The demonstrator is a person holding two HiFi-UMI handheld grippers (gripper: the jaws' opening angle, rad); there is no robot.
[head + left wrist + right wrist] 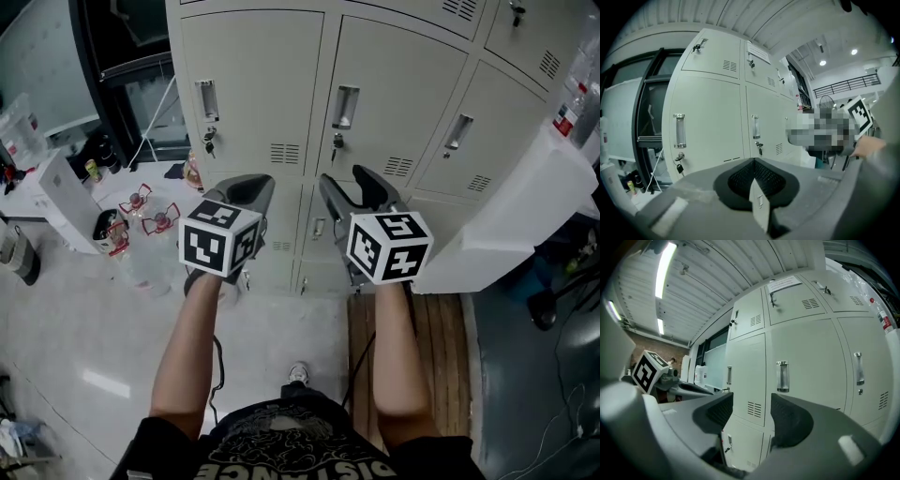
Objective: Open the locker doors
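A bank of beige lockers (262,84) stands in front of me with every door in view closed. The left door has a recessed handle (206,100) and keys (208,142) hanging from its lock. The middle door's handle (345,106) and the right door's handle (458,131) are further along. My left gripper (251,190) is shut, held short of the doors and touching nothing. My right gripper (351,187) is open, also clear of the doors. The left gripper view shows the left gripper (753,162) below the keyed handle (679,131). In the right gripper view the right gripper (751,411) frames a handle (782,376).
A large white box (511,220) juts out at the right beside the lockers. A wooden pallet (441,337) lies under my right arm. Water jugs (141,234) and a white carton (61,202) sit on the floor at the left. A dark glass door frame (131,75) is left of the lockers.
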